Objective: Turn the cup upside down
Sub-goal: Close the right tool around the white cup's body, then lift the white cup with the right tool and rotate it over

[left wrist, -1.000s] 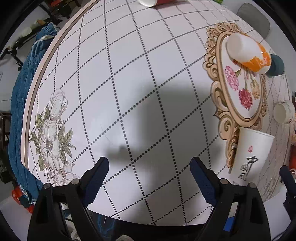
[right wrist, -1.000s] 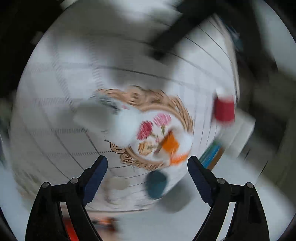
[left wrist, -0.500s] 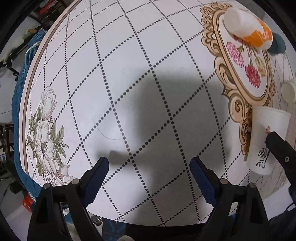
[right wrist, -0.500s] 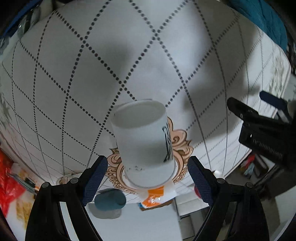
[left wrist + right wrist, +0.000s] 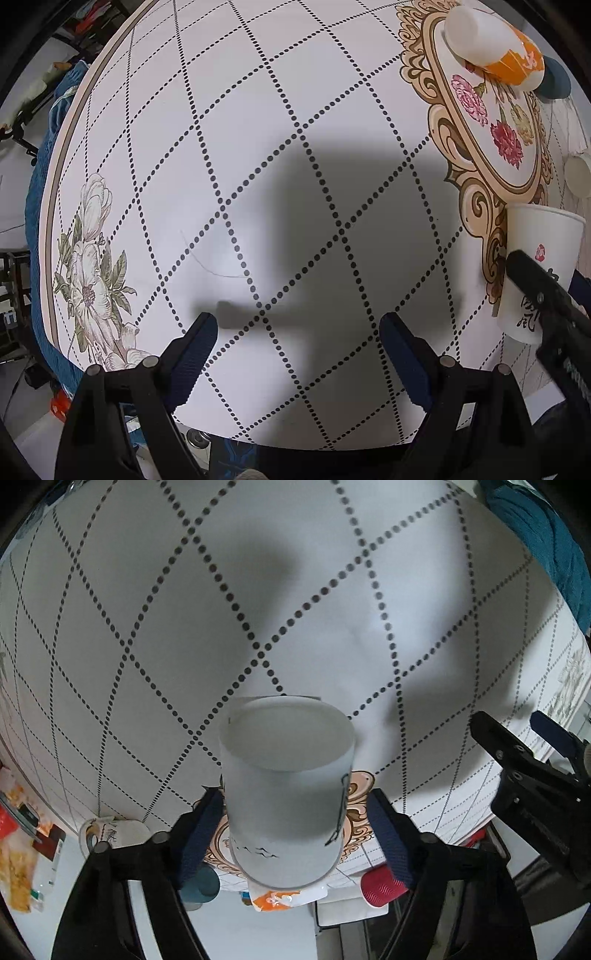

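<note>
Cup (image 5: pixel 284 786) between right tool (image 5: pixel 295 834) fingers (apart)

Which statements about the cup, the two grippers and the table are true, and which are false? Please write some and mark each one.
1. The white cup sits between the fingers of the right gripper. True.
2. The left gripper holds the white cup. False: it is open and empty, over the table.
3. An orange and white cup rests on the table's flower medallion. True.
4. The white cup is plain, with no print. False: it bears dark writing and a small red mark.
5. The table surface shows red stripes. False: it is white with dotted lines that form diamonds.
</note>
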The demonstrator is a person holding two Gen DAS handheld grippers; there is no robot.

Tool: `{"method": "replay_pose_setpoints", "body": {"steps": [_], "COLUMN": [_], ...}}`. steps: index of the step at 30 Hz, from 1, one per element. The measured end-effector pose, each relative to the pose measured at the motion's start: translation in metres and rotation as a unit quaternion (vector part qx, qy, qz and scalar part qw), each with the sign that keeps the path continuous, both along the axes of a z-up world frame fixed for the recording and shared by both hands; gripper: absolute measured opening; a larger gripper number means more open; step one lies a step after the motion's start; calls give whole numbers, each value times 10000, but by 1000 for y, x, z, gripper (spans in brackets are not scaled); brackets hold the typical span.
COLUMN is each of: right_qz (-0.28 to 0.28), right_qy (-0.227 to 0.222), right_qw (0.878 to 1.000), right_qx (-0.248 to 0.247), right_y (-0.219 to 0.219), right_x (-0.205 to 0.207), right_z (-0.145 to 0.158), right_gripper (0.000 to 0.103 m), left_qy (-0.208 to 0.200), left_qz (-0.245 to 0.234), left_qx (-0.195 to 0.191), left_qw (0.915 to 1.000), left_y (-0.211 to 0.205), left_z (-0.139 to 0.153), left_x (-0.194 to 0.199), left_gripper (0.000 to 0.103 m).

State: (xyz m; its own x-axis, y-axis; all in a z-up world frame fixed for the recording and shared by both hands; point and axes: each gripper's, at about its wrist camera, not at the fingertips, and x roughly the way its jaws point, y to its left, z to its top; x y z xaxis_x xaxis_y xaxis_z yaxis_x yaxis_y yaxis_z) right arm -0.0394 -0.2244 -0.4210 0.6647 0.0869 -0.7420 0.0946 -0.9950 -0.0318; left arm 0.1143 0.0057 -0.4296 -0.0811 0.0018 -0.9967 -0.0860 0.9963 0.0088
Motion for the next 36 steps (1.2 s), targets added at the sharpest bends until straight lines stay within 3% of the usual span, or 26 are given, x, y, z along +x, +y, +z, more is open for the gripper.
{"method": "replay_pose_setpoints", "body": {"steps": [18, 24, 28, 31, 36], "right_qz": [-631, -1463, -2268, -2961, -4267], "right_qy": [85, 110, 138, 194, 290], "right_qw": [9978, 9886, 9730, 9542, 9032], "right_qx": [176, 344, 394, 382, 374], "right_y": [11, 27, 37, 46, 53], "right_x": [1, 3, 10, 15, 30], "right_z": [1, 7, 13, 17, 16], "right_gripper": [65, 65, 65, 65, 65], "left_qy": [21, -10, -23, -41, -53], "left_qz": [195, 203, 211, 213, 215], "left_qx": [36, 69, 77, 95, 95], "left_qw": [9998, 9998, 9997, 9997, 9997], "left_y": [39, 51, 59, 65, 74], "left_z": [-2, 2, 5, 8, 13], "left_x": [-17, -23, -25, -26, -27], "left_gripper": [90, 90, 90, 90, 90]}}
